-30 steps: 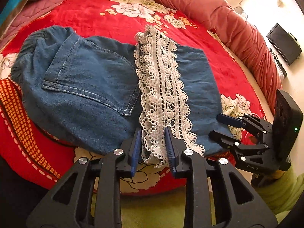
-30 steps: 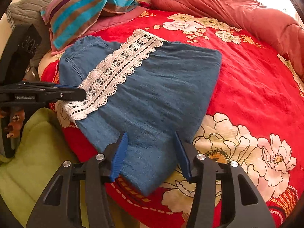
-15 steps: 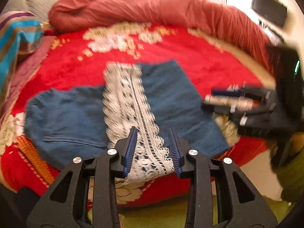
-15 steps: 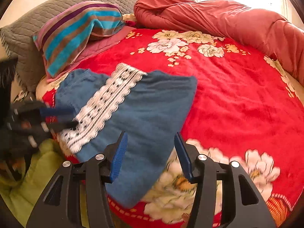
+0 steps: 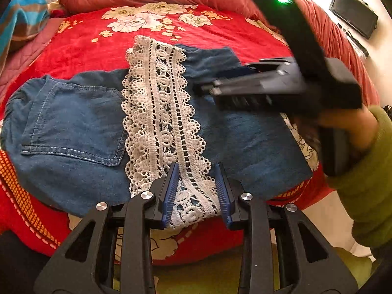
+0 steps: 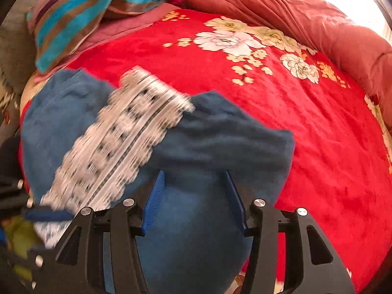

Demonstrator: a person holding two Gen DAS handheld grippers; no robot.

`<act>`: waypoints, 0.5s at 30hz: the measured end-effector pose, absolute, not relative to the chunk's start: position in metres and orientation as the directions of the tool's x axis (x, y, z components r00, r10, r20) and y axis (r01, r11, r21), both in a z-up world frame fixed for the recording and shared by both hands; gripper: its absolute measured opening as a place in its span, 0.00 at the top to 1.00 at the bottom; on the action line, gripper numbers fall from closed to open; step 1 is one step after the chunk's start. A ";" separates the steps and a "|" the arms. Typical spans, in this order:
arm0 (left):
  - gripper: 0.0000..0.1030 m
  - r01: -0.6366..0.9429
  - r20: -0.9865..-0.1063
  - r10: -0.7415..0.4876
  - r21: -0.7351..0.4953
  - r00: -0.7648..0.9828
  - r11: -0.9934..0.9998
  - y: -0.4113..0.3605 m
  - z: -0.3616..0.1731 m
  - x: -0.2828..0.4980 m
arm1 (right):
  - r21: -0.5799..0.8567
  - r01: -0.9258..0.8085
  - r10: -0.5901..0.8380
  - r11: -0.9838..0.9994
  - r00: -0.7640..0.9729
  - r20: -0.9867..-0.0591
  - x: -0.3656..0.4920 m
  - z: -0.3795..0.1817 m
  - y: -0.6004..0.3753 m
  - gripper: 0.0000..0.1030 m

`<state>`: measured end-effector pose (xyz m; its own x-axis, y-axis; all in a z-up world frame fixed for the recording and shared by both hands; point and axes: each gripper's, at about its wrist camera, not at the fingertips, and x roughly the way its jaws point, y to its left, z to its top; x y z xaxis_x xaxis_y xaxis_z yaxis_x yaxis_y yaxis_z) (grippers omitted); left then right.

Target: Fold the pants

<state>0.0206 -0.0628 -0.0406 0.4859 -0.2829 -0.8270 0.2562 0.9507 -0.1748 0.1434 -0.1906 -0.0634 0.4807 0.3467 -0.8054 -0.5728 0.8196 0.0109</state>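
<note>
Blue denim pants [image 5: 73,122] lie folded on the red floral blanket [image 5: 85,44], back pocket at the left. A white lace band [image 5: 159,110] crosses them from far to near. My left gripper [image 5: 196,188] stands over the near end of the lace at the bed's front edge. Its blue pads are apart, with the lace lying flat between them. My right gripper [image 5: 205,85], seen side-on and held by a hand in a green sleeve [image 5: 367,183], hovers over the right half of the denim. In its own view the right gripper [image 6: 196,196] is open above the pants [image 6: 208,147], beside the lace [image 6: 122,142].
A striped pillow [image 6: 85,12] and a grey cushion [image 6: 12,49] sit at the far left. A rolled pink-red duvet [image 6: 294,17] runs along the back and right of the bed. A black screen [image 5: 352,12] stands beyond the bed on the right.
The right gripper has swung left from the pants' right edge to above the denim, close to the lace. The left gripper has shifted slightly along the near edge, still at the lace.
</note>
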 end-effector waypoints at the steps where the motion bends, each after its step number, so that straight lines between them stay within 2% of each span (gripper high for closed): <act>1: 0.77 0.257 -0.826 -0.288 -0.180 0.485 0.950 -0.061 -0.041 0.020 | 0.031 -0.560 0.354 0.828 0.479 -0.803 0.153 -0.064 -0.194 0.53; 5: 0.77 0.256 -0.822 -0.298 -0.193 0.486 0.947 -0.061 -0.041 0.020 | 0.083 -0.530 0.374 0.844 0.471 -0.799 0.174 -0.066 -0.199 0.54; 12: 0.77 0.256 -0.816 -0.313 -0.210 0.485 0.944 -0.058 -0.042 0.020 | 0.090 -0.516 0.386 0.852 0.504 -0.772 0.173 -0.053 -0.202 0.57; 15: 0.77 0.249 -0.807 -0.331 -0.234 0.489 0.940 -0.053 -0.037 0.020 | 0.085 -0.500 0.388 0.862 0.544 -0.744 0.163 -0.041 -0.212 0.54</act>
